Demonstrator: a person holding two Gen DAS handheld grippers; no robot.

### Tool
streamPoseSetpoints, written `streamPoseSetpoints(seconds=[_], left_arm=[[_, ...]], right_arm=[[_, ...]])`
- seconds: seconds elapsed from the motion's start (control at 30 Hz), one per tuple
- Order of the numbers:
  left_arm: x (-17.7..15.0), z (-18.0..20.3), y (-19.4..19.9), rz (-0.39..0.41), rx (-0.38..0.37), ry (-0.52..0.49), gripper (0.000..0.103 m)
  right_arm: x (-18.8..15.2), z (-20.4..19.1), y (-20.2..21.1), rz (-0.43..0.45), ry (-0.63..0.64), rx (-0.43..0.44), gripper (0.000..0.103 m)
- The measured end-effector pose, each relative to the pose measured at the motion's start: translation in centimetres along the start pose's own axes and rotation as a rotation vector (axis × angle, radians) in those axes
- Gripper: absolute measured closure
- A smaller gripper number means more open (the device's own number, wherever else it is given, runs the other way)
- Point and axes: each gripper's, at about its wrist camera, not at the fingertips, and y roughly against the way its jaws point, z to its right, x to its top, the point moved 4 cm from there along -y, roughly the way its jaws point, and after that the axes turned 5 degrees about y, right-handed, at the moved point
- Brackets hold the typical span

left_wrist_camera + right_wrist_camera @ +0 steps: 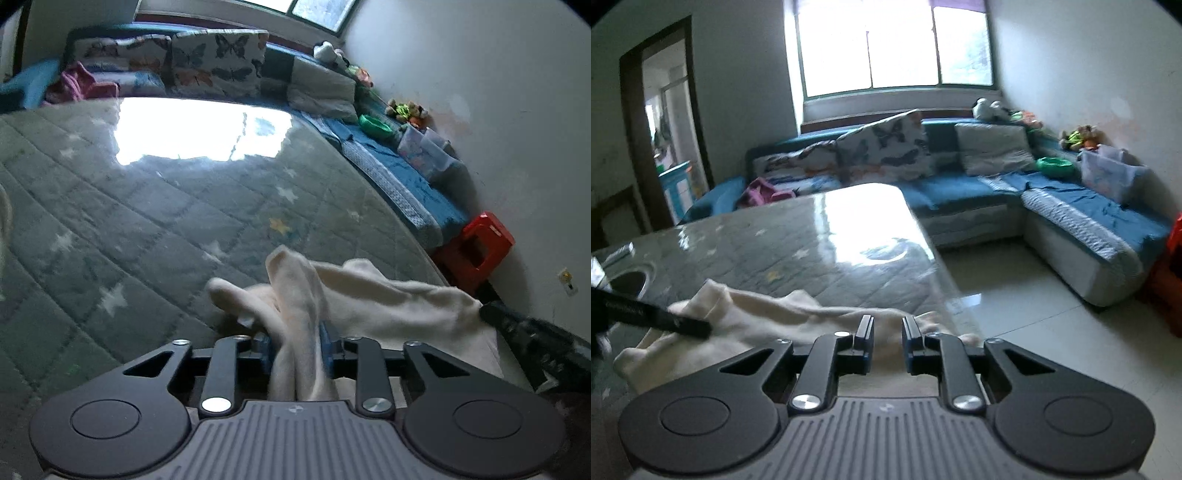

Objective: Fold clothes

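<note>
A cream garment (388,295) lies crumpled at the near corner of a glossy star-patterned desk (147,221), close to the edge that faces a blue sofa (960,188). Its bulk runs sideways across both views, from the left claw (295,350) toward the right claw (886,332).

The left claw is closed around a bunched fold of the cloth, which stands up between its fingers as a twisted ridge. The right claw sits at the garment's other end, just at the desk edge. Its fingers are slightly parted with cloth showing beneath and between them, but whether they pinch it cannot be told.

Both claws point forward across the desk, low and roughly level; the left tool's dark body reaches over the cloth in the right view.
</note>
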Motion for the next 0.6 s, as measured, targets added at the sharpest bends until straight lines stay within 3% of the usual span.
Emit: streamPoseSetpoints(seconds=[0.4,0.6], left_arm=[[2.3,1.8,1.8,0.124,0.064,-0.089,0.074],[2.4,3.8,0.2,0.059,-0.057,-0.115,0.074]], right_arm=[[-0.2,0.4,-3.4,-0.057,-0.005,-0.001,0.082],[-0.3,0.3,-4.6,-0.079,0.015,-0.004,0.078]])
